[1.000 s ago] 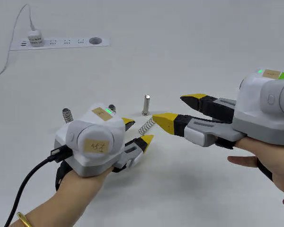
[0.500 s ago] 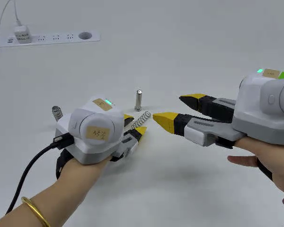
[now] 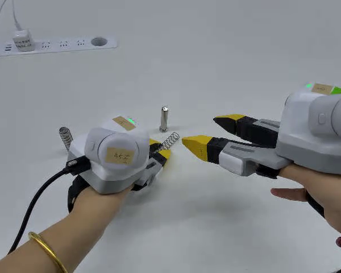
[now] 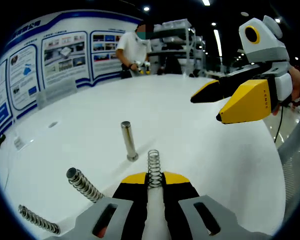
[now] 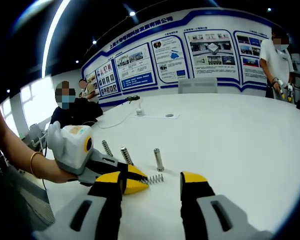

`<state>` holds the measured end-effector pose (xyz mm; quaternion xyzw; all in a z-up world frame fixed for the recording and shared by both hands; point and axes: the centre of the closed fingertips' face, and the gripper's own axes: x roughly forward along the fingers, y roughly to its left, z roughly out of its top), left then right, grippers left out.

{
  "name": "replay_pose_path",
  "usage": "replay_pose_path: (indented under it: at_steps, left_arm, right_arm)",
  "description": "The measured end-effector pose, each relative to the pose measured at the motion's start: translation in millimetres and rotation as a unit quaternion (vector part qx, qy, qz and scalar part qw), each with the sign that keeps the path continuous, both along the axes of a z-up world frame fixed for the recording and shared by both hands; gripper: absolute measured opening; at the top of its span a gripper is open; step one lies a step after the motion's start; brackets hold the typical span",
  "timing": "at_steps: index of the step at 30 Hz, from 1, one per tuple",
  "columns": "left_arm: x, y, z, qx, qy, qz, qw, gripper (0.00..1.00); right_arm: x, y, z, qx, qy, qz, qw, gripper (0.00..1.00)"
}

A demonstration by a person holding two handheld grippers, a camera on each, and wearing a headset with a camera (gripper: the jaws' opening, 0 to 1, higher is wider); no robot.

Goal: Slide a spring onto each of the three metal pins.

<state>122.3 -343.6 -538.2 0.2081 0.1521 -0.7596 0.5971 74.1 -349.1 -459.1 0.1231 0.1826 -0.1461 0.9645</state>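
Observation:
My left gripper (image 3: 159,152) is shut on the lower end of a small steel spring (image 3: 170,140), which sticks out forward from its yellow tips (image 4: 154,167). Just beyond stands a bare metal pin (image 3: 164,118) (image 4: 128,141), upright on the white table. A second pin with a spring on it (image 3: 65,137) (image 4: 82,182) stands to the left, and a third sprung pin (image 4: 37,219) further left. My right gripper (image 3: 202,131) hovers open to the right of the held spring (image 5: 155,178), with nothing between its jaws (image 5: 162,182). The right gripper view has the bare pin (image 5: 159,159) and both sprung pins (image 5: 106,147) (image 5: 125,154).
A white power strip (image 3: 51,44) with a plugged charger lies at the table's far left edge. A black cable (image 3: 37,213) trails from the left gripper toward me. People stand and sit beyond the table (image 5: 72,107).
The left gripper has shut on the spring that lay on the table and lifted it slightly, nearer the bare pin. The right gripper stays open in place. The head camera shifted.

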Motion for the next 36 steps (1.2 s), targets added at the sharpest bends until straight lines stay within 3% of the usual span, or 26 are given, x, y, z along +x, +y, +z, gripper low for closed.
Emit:
replay_pose_path:
  at_steps: [9, 13, 18, 26, 36]
  left_arm:
    - [-2.0, 4.7, 0.8, 0.003, 0.007, -0.007, 0.9999, 0.09]
    - [-4.0, 8.5, 8.8, -0.006, 0.011, -0.011, 0.9999, 0.09]
    - [-5.0, 12.5, 25.8, -0.030, 0.018, -0.013, 0.9993, 0.10]
    - [-3.4, 22.0, 57.8, -0.077, 0.052, -0.006, 0.9957, 0.10]
    - [-3.1, 31.5, 92.5, -0.125, 0.082, -0.002, 0.9888, 0.10]
  right_arm:
    - [-0.4, 0.0, -0.8, 0.012, -0.002, -0.005, 0.9999, 0.48]
    - [0.9, -1.1, 2.9, 0.019, -0.009, -0.007, 0.9998, 0.48]
    - [3.5, -1.1, 8.5, 0.036, -0.020, -0.009, 0.9991, 0.47]
    - [13.0, 2.7, 20.6, 0.081, -0.051, -0.007, 0.9953, 0.43]
    - [28.5, 14.0, 33.3, 0.151, -0.091, 0.006, 0.9842, 0.35]
